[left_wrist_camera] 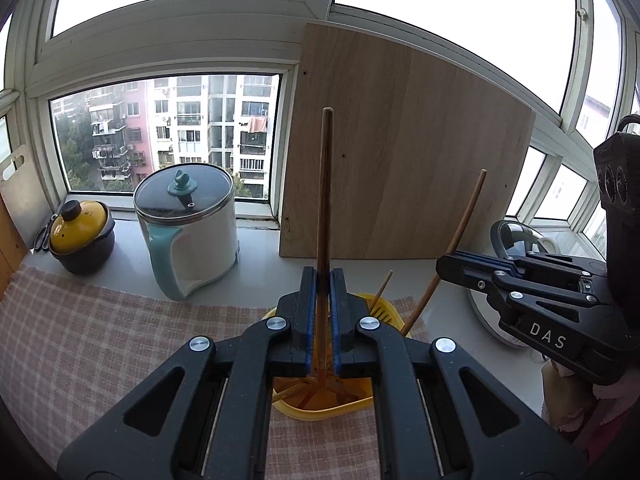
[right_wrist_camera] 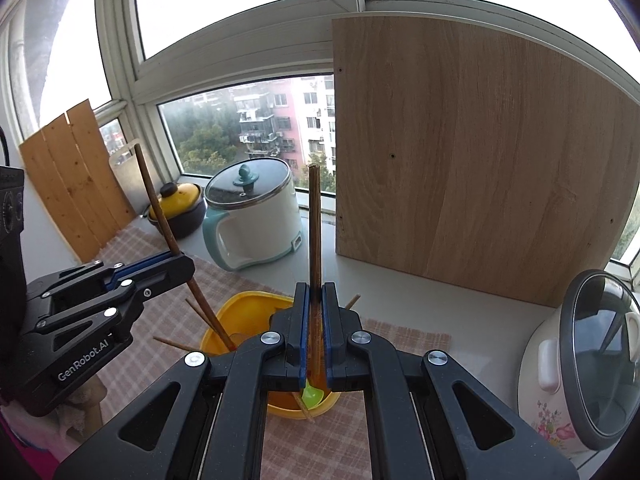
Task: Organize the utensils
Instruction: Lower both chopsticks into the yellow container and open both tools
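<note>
A yellow utensil holder (left_wrist_camera: 320,410) stands on the checked cloth with several chopsticks and a green spoon (right_wrist_camera: 310,394) inside. My left gripper (left_wrist_camera: 323,272) is shut on a brown chopstick (left_wrist_camera: 325,184) that stands upright with its lower end down in the holder. My right gripper (right_wrist_camera: 315,286) is shut on a second brown chopstick (right_wrist_camera: 315,224), also upright over the holder (right_wrist_camera: 244,312). Each gripper shows in the other's view: the right gripper (left_wrist_camera: 442,268) at the right with its slanted chopstick (left_wrist_camera: 464,228), the left gripper (right_wrist_camera: 182,262) at the left with its chopstick (right_wrist_camera: 156,208).
On the sill stand a white-and-teal electric pot (left_wrist_camera: 188,232) and a yellow-lidded dark pot (left_wrist_camera: 80,236). A large wooden board (left_wrist_camera: 400,152) leans on the window behind the holder. A flowered rice cooker (right_wrist_camera: 580,364) is at the right; wooden planks (right_wrist_camera: 76,192) lean at the left.
</note>
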`<state>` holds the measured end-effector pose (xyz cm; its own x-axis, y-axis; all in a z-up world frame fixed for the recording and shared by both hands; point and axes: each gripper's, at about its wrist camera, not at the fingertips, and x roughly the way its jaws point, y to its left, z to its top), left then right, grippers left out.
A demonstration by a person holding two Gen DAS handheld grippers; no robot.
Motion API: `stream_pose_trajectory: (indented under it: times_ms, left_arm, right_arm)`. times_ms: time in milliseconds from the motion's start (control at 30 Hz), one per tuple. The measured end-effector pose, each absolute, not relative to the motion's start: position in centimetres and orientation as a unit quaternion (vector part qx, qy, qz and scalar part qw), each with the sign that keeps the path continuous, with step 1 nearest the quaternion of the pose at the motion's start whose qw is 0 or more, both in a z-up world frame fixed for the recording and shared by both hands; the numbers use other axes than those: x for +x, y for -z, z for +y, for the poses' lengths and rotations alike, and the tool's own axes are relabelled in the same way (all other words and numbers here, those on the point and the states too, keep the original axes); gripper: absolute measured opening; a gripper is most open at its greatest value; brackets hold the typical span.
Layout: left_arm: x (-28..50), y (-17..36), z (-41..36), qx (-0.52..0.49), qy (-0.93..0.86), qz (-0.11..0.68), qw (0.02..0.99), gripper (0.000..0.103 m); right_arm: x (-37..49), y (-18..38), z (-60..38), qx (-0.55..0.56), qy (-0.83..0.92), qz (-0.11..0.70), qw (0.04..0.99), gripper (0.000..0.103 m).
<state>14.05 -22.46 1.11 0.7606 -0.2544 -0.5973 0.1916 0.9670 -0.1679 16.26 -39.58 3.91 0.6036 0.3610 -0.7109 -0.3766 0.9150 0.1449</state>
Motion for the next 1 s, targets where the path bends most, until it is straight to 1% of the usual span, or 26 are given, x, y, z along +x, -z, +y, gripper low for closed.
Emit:
stream_pose_trajectory:
  times_ms: [1000]
  left_arm:
    - [12.3, -0.6, -21.5, -0.056, 0.120, 0.342, 0.930, 0.004]
  right_arm:
    - [14.6, -2.6, -39.7, -0.020, -0.189, 0.414, 0.890, 0.004]
